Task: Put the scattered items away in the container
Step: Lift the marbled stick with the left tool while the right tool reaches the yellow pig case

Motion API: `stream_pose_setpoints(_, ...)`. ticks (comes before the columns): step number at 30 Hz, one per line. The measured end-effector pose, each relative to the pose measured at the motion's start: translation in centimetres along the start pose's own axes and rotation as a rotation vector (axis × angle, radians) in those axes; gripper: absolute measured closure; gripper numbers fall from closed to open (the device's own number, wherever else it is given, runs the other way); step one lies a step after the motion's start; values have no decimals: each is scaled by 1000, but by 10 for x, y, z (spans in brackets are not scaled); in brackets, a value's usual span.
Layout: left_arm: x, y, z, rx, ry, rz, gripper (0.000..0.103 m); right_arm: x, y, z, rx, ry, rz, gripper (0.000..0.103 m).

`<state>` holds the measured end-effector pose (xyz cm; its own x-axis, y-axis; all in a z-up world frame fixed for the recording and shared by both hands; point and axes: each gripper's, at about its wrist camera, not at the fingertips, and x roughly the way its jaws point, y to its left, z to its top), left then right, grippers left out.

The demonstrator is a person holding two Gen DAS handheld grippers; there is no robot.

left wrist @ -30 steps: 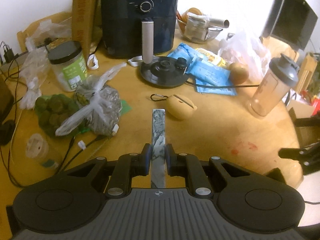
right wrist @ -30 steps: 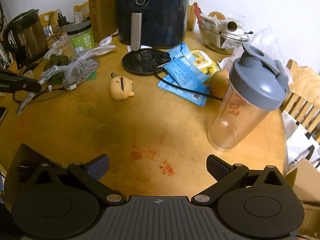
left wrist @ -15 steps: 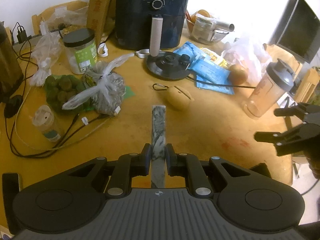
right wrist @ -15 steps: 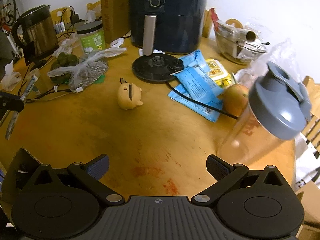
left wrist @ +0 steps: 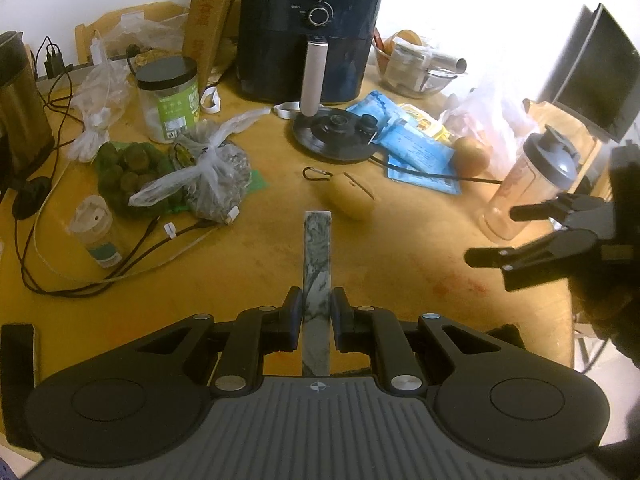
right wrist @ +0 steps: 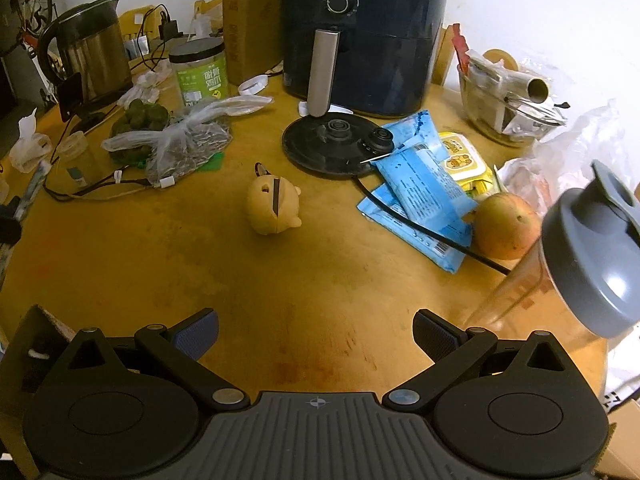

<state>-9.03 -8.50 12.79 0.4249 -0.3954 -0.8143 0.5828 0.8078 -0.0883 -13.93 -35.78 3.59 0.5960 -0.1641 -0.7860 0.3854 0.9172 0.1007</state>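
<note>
My left gripper (left wrist: 316, 308) is shut on a long grey-green marbled bar (left wrist: 317, 256), held above the wooden table and pointing toward a yellow bear-shaped pouch (left wrist: 352, 200). In the right wrist view that bar (right wrist: 34, 184) shows at the far left edge. My right gripper (right wrist: 316, 330) stands open and empty above the table's near right part; the left wrist view shows it (left wrist: 494, 236) in front of a grey-lidded shaker bottle (left wrist: 528, 188). The pouch (right wrist: 272, 210) lies mid-table. A cardboard edge (right wrist: 40, 320) shows at lower left; what it belongs to is hidden.
A dark air fryer (right wrist: 360, 32) and a black kettle base (right wrist: 332, 144) stand at the back. Blue packets (right wrist: 420, 196), an apple (right wrist: 506, 226) and the shaker (right wrist: 580, 264) crowd the right. Tied plastic bags (left wrist: 208, 176), a jar (left wrist: 170, 100), cables and a small cup (left wrist: 96, 232) fill the left.
Both grippers have risen and drawn back from the table. My right gripper has come into the left wrist view from the right. The left stays shut on the bar.
</note>
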Motion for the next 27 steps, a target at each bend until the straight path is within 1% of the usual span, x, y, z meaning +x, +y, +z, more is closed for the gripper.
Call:
stream_pose_setpoints(14, -7, 10, -12, -46, 1, 20, 87, 43, 9, 25, -47, -24, 79, 2)
stream_pose_setpoints(16, -9, 12, -14, -55, 0, 26, 87, 50, 9, 30, -41, -29, 97, 6)
stream_pose_setpoints(22, -14, 20, -18, -85, 2, 43, 87, 69, 9, 46, -18, -38, 133, 7)
stream_pose_setpoints(27, -16, 26, -22, -110, 6, 51, 87, 84, 13, 54, -25, -40, 150, 8)
